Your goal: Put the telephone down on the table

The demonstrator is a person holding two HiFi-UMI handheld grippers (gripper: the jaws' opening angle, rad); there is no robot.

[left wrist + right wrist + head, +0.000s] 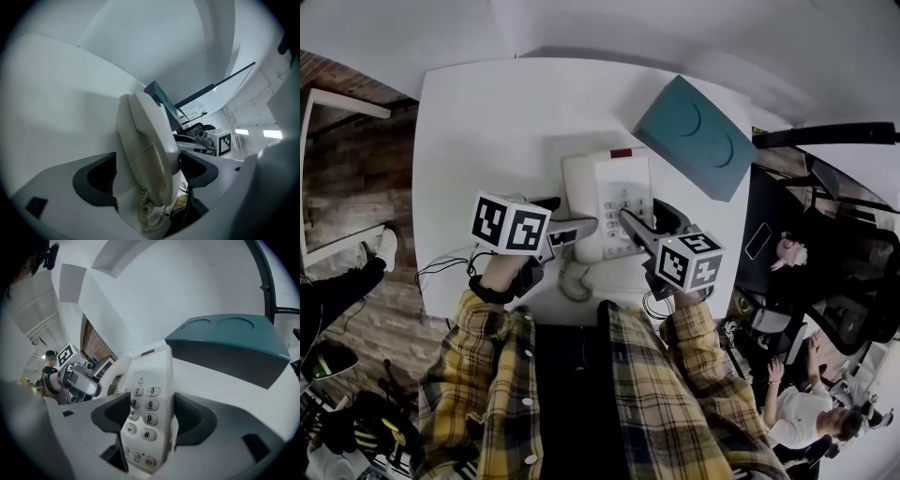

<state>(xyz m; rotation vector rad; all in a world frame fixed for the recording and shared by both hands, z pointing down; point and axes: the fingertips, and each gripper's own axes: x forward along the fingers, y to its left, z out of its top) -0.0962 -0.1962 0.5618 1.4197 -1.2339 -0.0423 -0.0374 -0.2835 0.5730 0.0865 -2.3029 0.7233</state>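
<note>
A white desk telephone (614, 192) lies over the near middle of the white table (487, 122). Its handset (578, 192) sits in the cradle on the left side. My left gripper (572, 232) is shut on the handset side (145, 140), both dark pads against it. My right gripper (652, 225) is shut on the keypad side (150, 404), with the number keys between its pads. The coiled cord (575, 281) hangs off the near end. Whether the telephone's base touches the table is hidden.
A teal box (694, 136) with two round dents lies at the table's far right corner, close behind the telephone (225, 343). Cables (441, 267) trail off the left front edge. Office chairs and seated people (797, 412) are to the right.
</note>
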